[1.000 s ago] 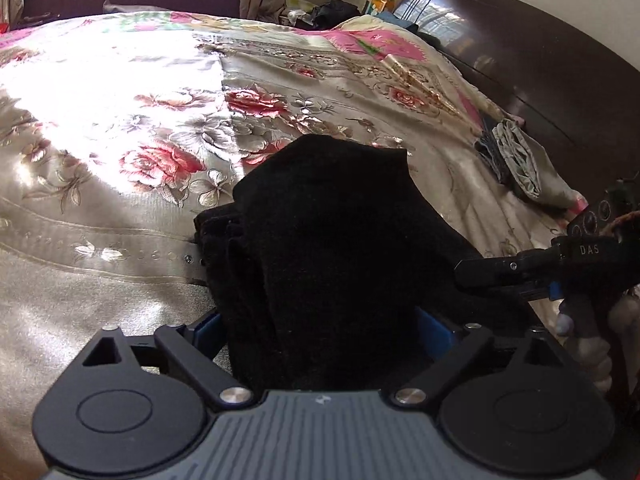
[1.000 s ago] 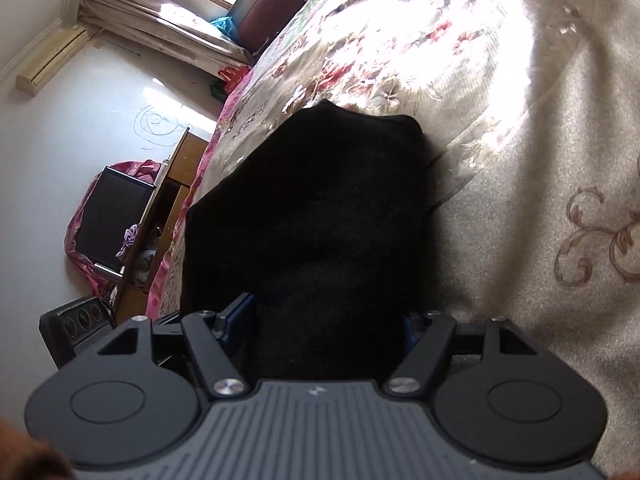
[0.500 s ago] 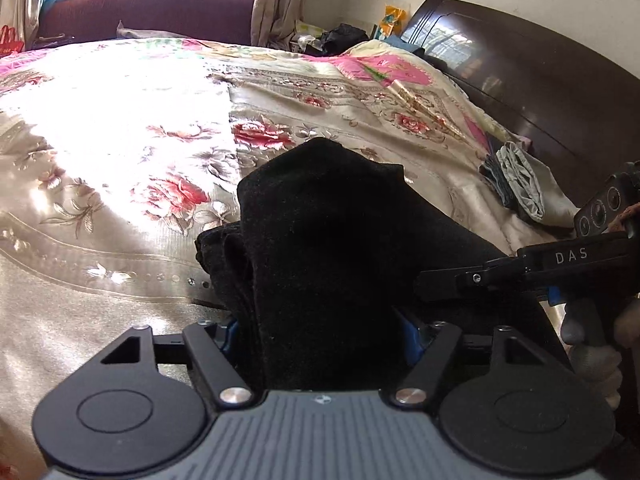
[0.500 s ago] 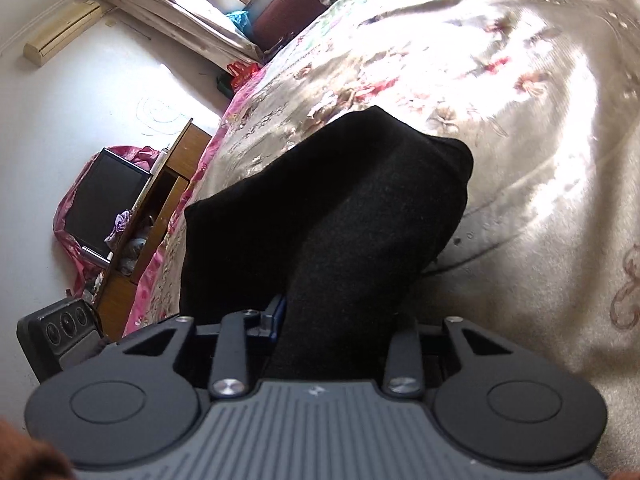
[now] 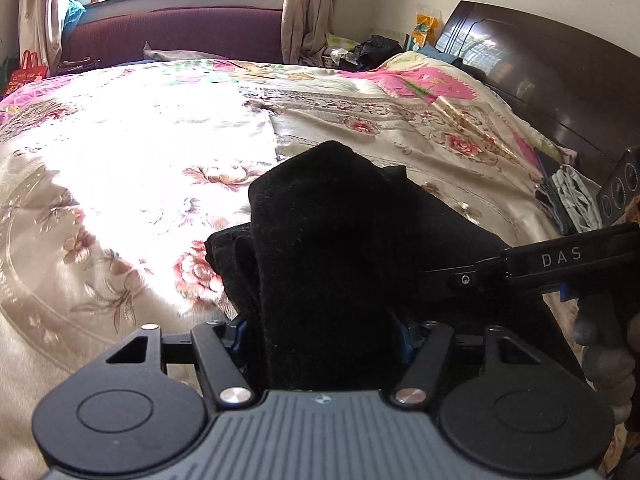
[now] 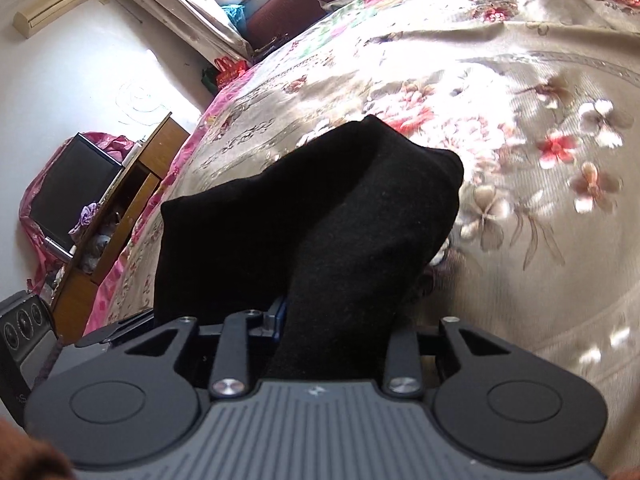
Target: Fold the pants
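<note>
Holding the pants (image 5: 336, 248) off the bed (image 5: 120, 184) with both grippers, cloth bunched and hanging between them. Left gripper (image 5: 320, 332) and right gripper (image 6: 340, 320) each look clamped on a thick wad; fingertips are buried in fabric. Risk: layers slipping unevenly from either pinch, so the fold lands skewed or the near edge drops onto the bedspread.

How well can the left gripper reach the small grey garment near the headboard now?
Probably not well: the left gripper is shut on the black pants, and the right gripper lies between it and the grey garment.
</note>
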A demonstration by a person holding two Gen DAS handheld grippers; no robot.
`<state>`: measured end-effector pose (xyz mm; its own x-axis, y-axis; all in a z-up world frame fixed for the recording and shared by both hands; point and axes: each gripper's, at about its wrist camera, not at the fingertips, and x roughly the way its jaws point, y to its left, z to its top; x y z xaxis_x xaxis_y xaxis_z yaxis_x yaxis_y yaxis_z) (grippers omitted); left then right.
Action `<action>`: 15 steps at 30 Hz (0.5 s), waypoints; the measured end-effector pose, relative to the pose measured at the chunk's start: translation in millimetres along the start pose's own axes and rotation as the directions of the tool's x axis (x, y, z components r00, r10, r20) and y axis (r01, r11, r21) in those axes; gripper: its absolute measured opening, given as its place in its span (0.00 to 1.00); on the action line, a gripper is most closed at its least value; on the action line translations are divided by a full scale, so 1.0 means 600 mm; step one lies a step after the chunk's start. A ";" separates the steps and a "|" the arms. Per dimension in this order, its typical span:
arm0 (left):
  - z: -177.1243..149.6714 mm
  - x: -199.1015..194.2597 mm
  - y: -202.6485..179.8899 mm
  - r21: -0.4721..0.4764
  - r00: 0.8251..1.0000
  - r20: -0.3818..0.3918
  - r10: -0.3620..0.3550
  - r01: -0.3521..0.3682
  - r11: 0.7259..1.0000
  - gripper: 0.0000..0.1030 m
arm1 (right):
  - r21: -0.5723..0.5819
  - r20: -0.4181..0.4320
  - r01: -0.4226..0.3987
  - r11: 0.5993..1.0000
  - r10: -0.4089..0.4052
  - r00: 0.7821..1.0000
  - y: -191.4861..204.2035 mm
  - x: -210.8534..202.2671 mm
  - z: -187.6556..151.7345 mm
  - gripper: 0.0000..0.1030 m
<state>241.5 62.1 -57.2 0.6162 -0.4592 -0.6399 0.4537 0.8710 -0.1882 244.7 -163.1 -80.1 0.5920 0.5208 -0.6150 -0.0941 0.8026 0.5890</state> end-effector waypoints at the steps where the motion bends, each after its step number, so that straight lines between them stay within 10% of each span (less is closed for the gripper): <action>1: 0.006 0.009 0.005 0.004 1.000 -0.003 0.008 -0.008 1.000 0.75 | 0.000 0.001 0.015 1.000 -0.015 1.000 -0.005 0.008 0.009 0.36; 15: 0.005 0.024 0.002 0.047 0.999 -0.028 0.038 -0.037 0.998 0.81 | 0.061 -0.007 0.029 0.998 -0.028 1.000 -0.035 0.006 0.002 0.44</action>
<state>252.9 56.1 -64.1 0.6148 -0.4203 -0.6673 0.4604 0.8783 -0.1290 249.8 -178.5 -94.3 0.5890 0.4999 -0.6350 -0.0279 0.7979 0.6022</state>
